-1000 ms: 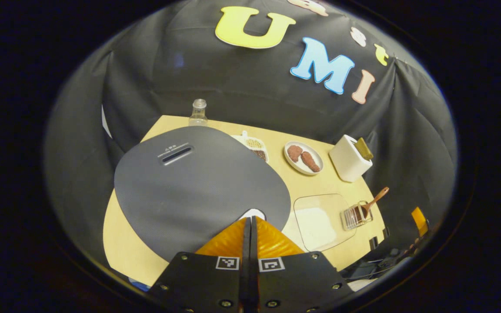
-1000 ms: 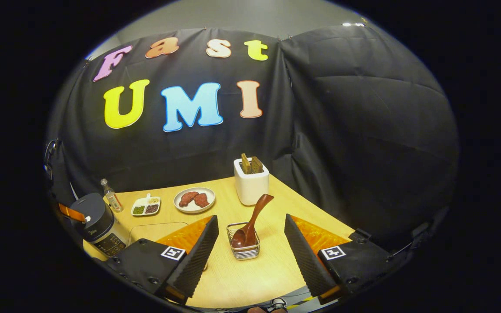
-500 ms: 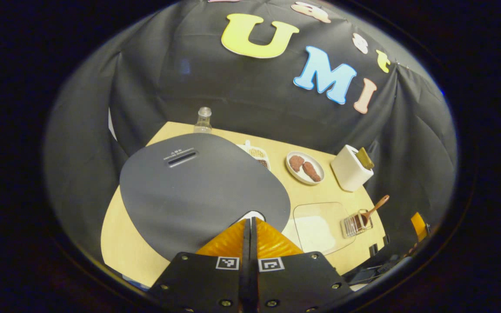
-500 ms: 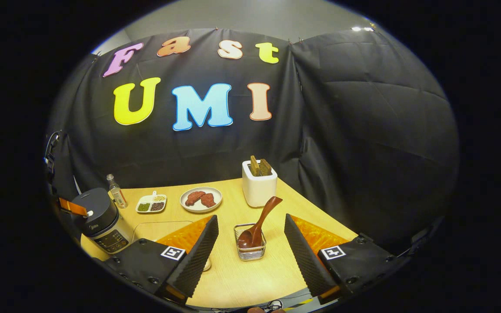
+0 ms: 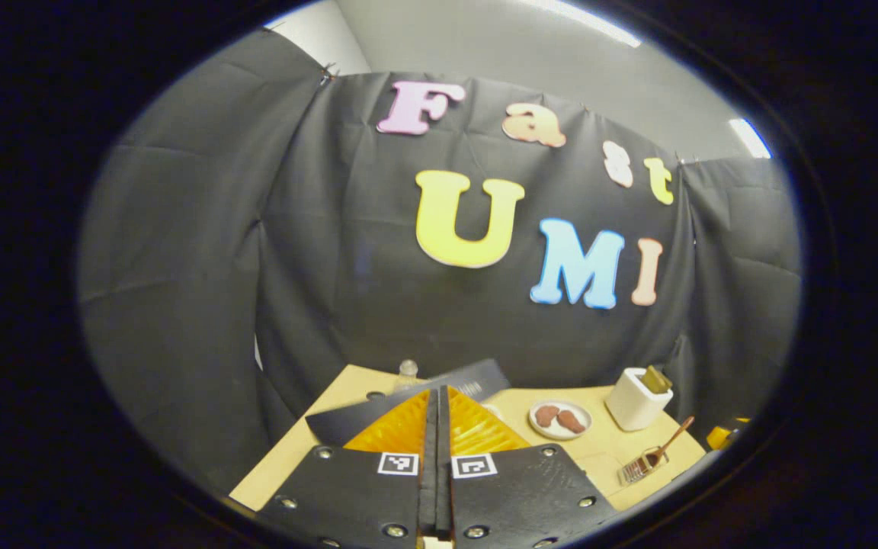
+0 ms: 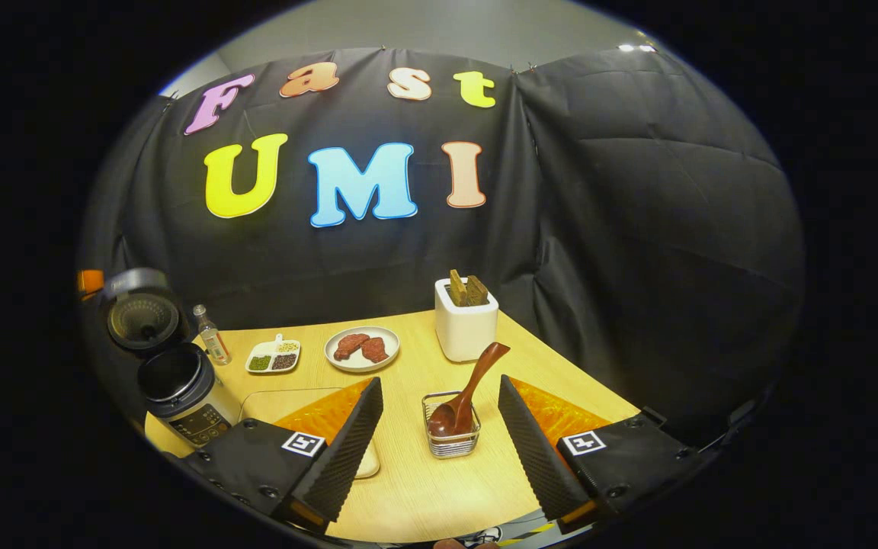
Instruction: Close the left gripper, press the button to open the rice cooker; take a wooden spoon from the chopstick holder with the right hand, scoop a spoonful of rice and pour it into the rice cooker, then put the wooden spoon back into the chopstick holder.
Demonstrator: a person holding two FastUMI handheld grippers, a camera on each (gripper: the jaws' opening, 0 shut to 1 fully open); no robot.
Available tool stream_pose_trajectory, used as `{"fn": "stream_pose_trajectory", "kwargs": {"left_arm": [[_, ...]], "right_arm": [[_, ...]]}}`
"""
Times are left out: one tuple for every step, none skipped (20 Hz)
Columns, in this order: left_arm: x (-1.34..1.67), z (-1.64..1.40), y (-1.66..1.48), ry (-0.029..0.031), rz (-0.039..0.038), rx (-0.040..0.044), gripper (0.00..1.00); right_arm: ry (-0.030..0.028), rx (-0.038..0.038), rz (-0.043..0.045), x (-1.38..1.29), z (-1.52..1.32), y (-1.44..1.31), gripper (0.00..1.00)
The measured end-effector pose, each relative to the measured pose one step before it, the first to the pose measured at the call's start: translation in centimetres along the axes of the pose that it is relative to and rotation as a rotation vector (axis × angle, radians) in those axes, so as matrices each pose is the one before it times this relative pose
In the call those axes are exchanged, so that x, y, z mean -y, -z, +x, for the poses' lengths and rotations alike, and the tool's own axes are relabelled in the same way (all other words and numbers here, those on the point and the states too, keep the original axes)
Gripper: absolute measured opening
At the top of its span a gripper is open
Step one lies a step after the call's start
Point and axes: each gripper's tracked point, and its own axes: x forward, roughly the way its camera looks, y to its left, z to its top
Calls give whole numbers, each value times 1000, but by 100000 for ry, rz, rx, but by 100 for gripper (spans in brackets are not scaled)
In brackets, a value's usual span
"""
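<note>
left tongs (image 5: 437, 412) hide most of the raised rice cooker lid (image 5: 477, 377).

Rice cooker (image 6: 184, 393) stands lid-up, its mouth open from above. Bare table (image 6: 424, 488) stretches before the chopstick holder (image 6: 452, 436), but the wooden spoon (image 6: 469, 393) leans out toward the white toaster (image 6: 467, 329) close behind.

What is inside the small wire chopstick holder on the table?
The wire chopstick holder holds a brown wooden spoon, bowl down, handle leaning up to the right. Anything beneath the bowl is hidden.
</note>
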Motion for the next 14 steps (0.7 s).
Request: {"fn": "stream_pose_trajectory", "kwargs": {"left_arm": [[-489, -753, -103, -503, 547, 1028, 1], [-775, -436, 449, -744, 2178, 395, 1], [-422, -262, 409, -529, 2186, -426, 1], [-52, -396, 837, -161, 2172, -1062, 1], [-65, -181, 689, -931, 1674, -973, 0], [292, -323, 418, 1282, 110, -422, 5], [921, -679, 174, 2450, -569, -46, 0], [648, -420, -248, 2044, -393, 1302, 7], [658, -189, -217, 1660, 7, 1049, 16], [287, -190, -73, 1022, -162, 997, 32], [437, -86, -75, 480, -538, 831, 48], [419, 187, 169, -300, -446, 332, 64], [205, 463, 323, -873, 31, -594, 80], [411, -62, 196, -705, -19, -1013, 96]], "right_arm": [[-1195, -207, -66, -407, 171, -69, 93], [-906, -281, -412, -245, 212, 42, 93], [-651, -141, -510, -184, 317, -200, 97], [-421, 176, -423, -17, 192, -199, 97], [-321, 338, -297, -8, 256, -359, 97], [-299, -21, -67, -24, 280, -271, 93], [-514, -444, 121, 99, 343, -333, 97], [-288, -758, 306, 151, 362, -206, 97], [148, -1321, 411, 227, 425, -299, 93], [245, -1292, 547, 392, 385, -164, 97], [27, -997, 537, 289, 421, -346, 97], [-82, -1029, 367, 238, 578, -264, 97], [-47, -1325, 347, 288, 682, -201, 97], [-133, -1606, 795, 416, 661, -67, 93]]}}
